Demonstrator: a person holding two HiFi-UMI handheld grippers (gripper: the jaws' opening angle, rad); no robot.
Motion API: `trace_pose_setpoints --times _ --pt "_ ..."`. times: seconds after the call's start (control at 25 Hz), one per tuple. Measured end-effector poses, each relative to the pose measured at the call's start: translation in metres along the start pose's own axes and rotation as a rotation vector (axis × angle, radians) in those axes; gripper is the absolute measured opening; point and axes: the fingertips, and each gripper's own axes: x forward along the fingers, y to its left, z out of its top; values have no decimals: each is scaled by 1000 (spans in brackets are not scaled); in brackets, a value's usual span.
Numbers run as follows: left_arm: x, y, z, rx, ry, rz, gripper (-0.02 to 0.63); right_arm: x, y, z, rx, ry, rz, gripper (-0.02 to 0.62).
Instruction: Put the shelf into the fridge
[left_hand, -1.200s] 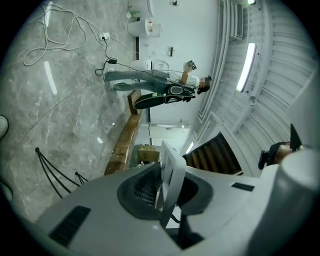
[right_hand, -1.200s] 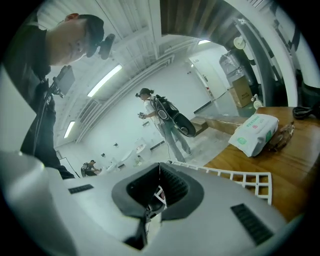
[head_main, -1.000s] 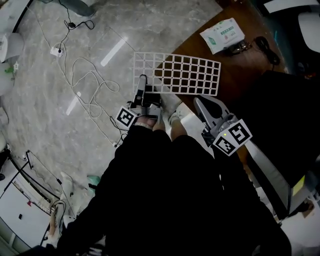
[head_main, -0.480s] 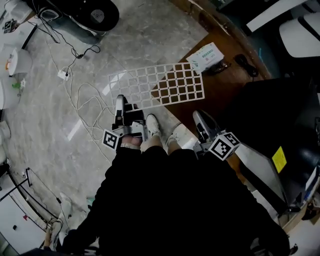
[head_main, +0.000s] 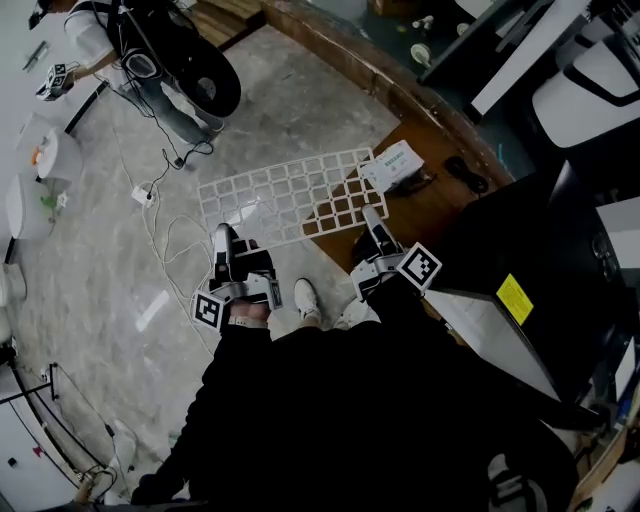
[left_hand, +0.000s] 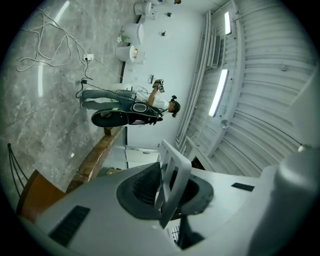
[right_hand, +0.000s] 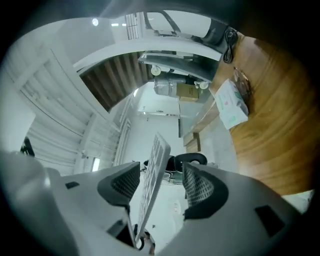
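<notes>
Marble floor (head_main: 90, 260) lies under the white shelf (head_main: 290, 195). Left claw (head_main: 225, 240) clamps its edge for carrying; right claw (head_main: 372, 222) is opening around it.

The shelf (head_main: 290, 197) is a matt white grid that looks like moulded plastic, the floor (head_main: 90, 250) is polished grey marble-look stone with a glossy finish, the surface (head_main: 425, 205) is smooth brown wood with visible grain, and the white packet (head_main: 392, 165) appears film-wrapped.
</notes>
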Motion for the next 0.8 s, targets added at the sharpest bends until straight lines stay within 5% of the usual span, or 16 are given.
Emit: trace_pose_setpoints --times 0.16,0.36,0.8 --pt "-18 -31 7 -1 -33 -14 40 13 35 -1 40 -13 75 228" --pt "-34 -48 19 21 -67 -20 40 20 54 -12 41 -5 100 44" --pt "-66 -46 44 74 -119 39 37 9 60 -44 120 19 138 32"
